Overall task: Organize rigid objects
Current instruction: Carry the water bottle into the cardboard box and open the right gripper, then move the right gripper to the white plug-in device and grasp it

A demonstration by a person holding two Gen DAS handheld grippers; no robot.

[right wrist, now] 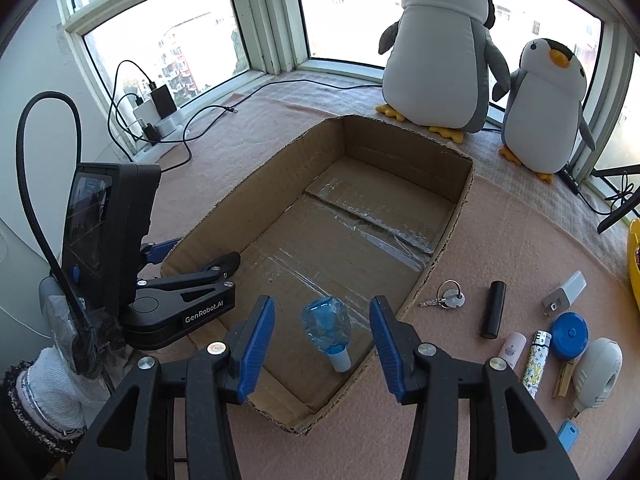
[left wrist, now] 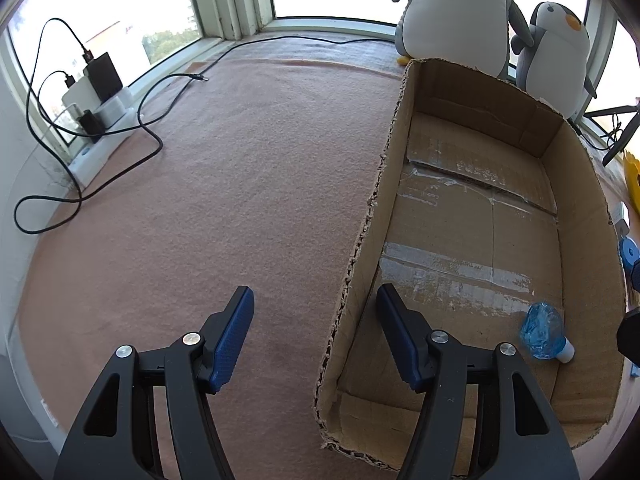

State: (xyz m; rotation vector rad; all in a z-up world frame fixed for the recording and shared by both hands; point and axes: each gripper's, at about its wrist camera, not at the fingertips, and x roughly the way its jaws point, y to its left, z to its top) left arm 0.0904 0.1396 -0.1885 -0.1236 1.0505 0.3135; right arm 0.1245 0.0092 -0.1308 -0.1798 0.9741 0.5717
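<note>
A pink felt-covered window ledge carries your cardboard box [right wrist: 448,216], with the small blue bottle [right wrist: 326,326] lying on its side on the box floor, low centre of the right wrist frame. It looks light, stiff and slick, so take it across the ribbed body, not the white cap. Your right claw [right wrist: 322,352] stands apart above it, holding nothing; your left claw [left wrist: 316,336] gapes empty astride the box wall, with keys [right wrist: 446,300] and other small items waiting lower right.

A pink felt-covered surface [right wrist: 500,240] carries an open, shallow brown cardboard box [right wrist: 448,240], with two grey-and-white plush penguins [right wrist: 436,60] standing behind it. Right of the box lie silver keys on a ring [right wrist: 446,300], a black cylinder [right wrist: 494,310], a white plug adapter [right wrist: 566,292], a round blue tape measure [right wrist: 570,334] and a patterned lighter [right wrist: 536,358]. At far left sit a white power strip with chargers [right wrist: 160,120] and loose black cables [right wrist: 200,114].
</note>
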